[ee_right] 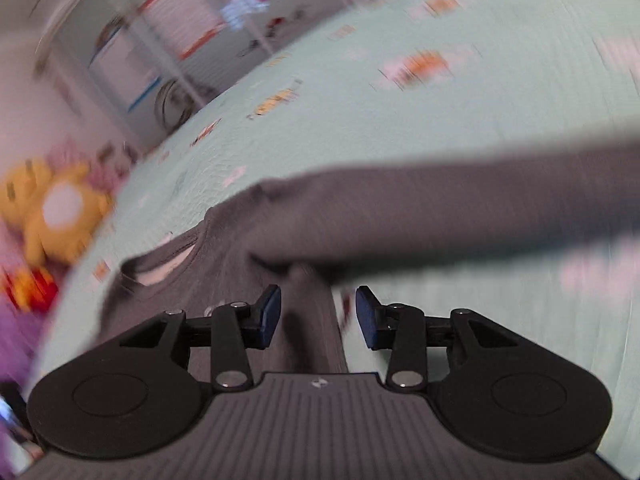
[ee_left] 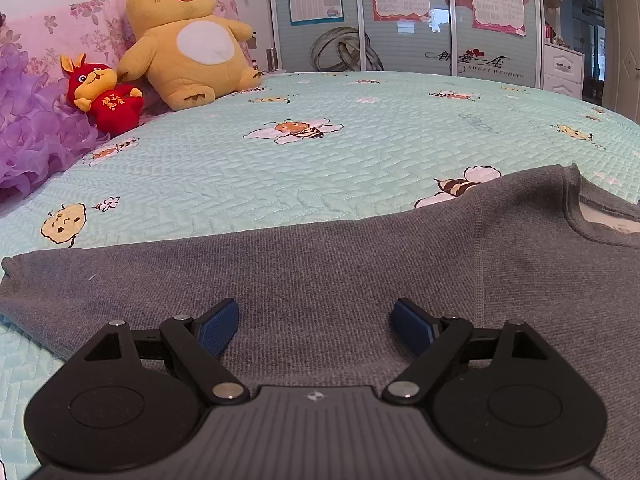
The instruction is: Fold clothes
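On bed (ee_left: 320, 152) | grey sweater (ee_left: 320, 264) flat | both hand-held grippers (ee_left: 316, 320) (ee_right: 318, 312) wide | plush toys (ee_left: 188, 40) behind

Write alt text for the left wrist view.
The open left gripper hovers over a grey sweater laid flat on a mint quilted bedspread; a yellow plush toy and red plush toy sit behind.

Home bedroom: quilted bed (ee_left: 320, 152), plush toys (ee_left: 188, 36)
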The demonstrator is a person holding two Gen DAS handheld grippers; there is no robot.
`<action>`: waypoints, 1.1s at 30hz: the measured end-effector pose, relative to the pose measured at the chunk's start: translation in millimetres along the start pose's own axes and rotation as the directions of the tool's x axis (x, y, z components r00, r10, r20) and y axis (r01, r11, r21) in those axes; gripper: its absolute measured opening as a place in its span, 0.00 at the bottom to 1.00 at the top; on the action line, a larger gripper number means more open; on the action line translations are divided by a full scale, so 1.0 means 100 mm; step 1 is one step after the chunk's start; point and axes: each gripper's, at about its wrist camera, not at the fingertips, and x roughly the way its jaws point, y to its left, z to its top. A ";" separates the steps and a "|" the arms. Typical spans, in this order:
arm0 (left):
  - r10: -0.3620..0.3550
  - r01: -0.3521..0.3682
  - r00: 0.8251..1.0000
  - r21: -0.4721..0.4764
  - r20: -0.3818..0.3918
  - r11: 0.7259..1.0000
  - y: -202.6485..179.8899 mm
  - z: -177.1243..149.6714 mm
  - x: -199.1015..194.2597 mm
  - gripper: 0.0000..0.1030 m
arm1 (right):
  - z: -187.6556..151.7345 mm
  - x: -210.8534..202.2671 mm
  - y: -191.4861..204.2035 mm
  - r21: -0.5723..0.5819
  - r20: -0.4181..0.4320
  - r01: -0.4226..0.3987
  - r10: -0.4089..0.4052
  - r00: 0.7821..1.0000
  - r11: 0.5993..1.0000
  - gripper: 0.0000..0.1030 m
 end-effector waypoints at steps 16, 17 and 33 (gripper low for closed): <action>-0.004 0.004 1.000 -0.006 -0.003 1.000 0.00 0.01 0.00 0.87 | 0.76 0.63 -0.18 0.167 0.106 0.065 -0.083 0.991 0.984 0.41; -0.005 0.005 1.000 -0.006 -0.003 1.000 0.00 0.01 0.00 0.87 | 0.67 0.57 -0.21 0.183 0.115 0.053 -0.075 0.991 0.982 0.42; -0.005 0.005 1.000 -0.007 -0.002 1.000 -0.01 0.00 0.01 0.87 | 0.51 0.49 -0.11 0.176 0.124 -0.037 0.015 0.992 0.984 0.15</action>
